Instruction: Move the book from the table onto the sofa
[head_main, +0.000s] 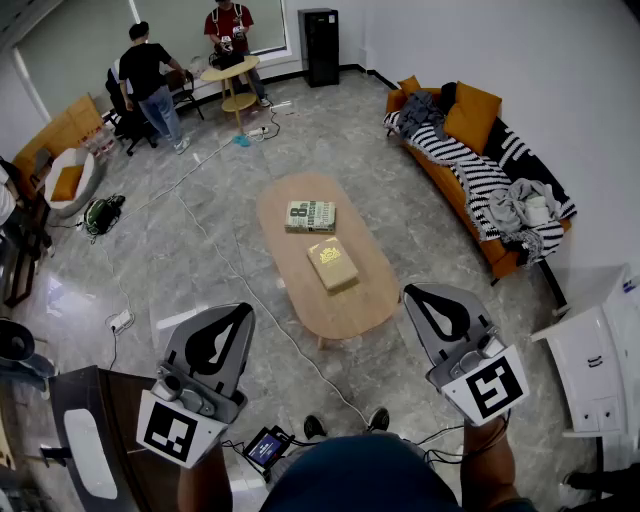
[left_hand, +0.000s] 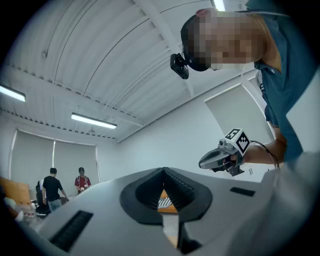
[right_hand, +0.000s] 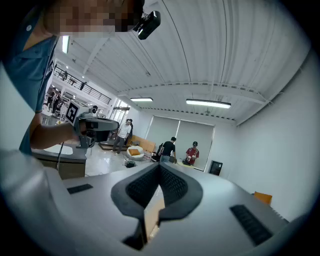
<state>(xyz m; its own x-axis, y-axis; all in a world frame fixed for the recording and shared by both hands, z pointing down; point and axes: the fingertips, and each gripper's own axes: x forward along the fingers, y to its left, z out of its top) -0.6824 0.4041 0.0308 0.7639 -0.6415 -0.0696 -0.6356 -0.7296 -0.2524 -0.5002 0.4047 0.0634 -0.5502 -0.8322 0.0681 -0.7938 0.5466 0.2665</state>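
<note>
Two books lie on the oval wooden table (head_main: 350, 300): a yellow book (head_main: 332, 264) nearer me and a green and white book (head_main: 310, 216) beyond it. The orange sofa (head_main: 452, 185), strewn with striped blankets and clothes, stands along the right wall. My left gripper (head_main: 238, 313) is held level at the lower left, well short of the table, jaws shut and empty. My right gripper (head_main: 418, 294) hovers at the lower right beside the table's near end, also shut and empty. In the left gripper view the right gripper (left_hand: 202, 163) shows off to the side.
A cable (head_main: 250, 290) runs across the tiled floor left of the table. Two people (head_main: 150, 75) stand at a small round table (head_main: 232, 75) at the back. A white cabinet (head_main: 600, 370) is at the right, a dark desk (head_main: 90, 430) at the lower left.
</note>
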